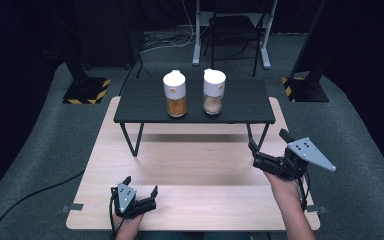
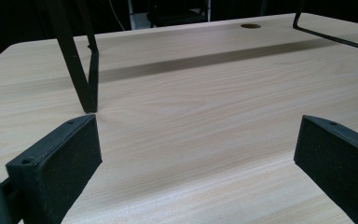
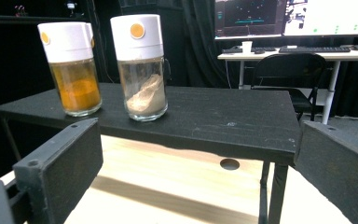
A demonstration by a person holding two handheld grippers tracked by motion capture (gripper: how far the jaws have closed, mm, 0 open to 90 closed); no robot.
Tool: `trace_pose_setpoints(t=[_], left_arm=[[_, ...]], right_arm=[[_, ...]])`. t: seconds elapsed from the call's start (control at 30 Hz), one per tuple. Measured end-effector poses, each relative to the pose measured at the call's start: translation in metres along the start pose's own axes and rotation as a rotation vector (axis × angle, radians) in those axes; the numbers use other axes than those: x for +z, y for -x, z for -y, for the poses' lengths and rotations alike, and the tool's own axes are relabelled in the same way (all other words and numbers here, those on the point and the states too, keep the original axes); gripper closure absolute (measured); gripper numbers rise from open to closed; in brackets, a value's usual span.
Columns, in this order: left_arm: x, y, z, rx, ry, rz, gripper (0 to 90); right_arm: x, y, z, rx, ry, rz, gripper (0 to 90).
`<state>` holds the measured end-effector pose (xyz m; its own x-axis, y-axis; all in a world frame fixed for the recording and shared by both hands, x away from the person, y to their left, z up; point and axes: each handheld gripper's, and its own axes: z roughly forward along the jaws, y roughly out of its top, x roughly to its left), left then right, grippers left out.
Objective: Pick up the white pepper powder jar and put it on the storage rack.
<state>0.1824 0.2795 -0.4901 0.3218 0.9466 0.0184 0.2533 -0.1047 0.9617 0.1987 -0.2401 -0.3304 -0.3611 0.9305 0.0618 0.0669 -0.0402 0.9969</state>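
My left gripper [image 1: 140, 192] sits low over the near edge of the pale wooden tabletop [image 1: 195, 175], jaws spread wide with nothing between them; in the left gripper view I see bare wood grain between the two black pads [image 2: 60, 163] and, just ahead of the left one, a thin black metal leg [image 2: 77, 70] of the small stand. My right gripper [image 1: 269, 145] is raised further forward on the right, grey three-cornered plate on top, jaws likewise released and empty. Straight ahead of it, and higher, stands the low black wooden side table [image 3: 214, 116] on the tabletop. On that, ahead and to the left of my right claw, stand two upright glass shakers with white caps: the nearer one holds pale beige powder [image 3: 142, 70], and just beside it, a little further left, the other holds orange-brown powder [image 3: 73, 70]. They stand close, apart. Beyond them I make out a black folding chair [image 3: 286, 70] and a white desk [image 3: 307, 53].
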Motion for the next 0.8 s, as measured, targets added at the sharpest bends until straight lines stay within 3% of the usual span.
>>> trace_pose_setpoints(t=[0.33,0.43,0.63,0.8], left_arm=[[0.0,0.001,0.001,0.004,0.004,-0.003,0.0],[0.0,0.001,0.0,0.005,0.003,-0.001,0.0],[0.0,0.001,0.001,0.006,0.004,-0.003,0.0],[0.0,0.002,0.0,0.011,0.001,-0.004,0.0]], right_arm=[[-0.008,0.005,0.018,-0.007,-0.037,0.011,0.3],[-0.009,0.008,0.033,-0.006,-0.068,0.016,0.1],[-0.013,0.014,0.058,0.028,-0.076,0.045,0.2],[-0.019,0.018,0.069,0.021,-0.076,0.084,0.2]])
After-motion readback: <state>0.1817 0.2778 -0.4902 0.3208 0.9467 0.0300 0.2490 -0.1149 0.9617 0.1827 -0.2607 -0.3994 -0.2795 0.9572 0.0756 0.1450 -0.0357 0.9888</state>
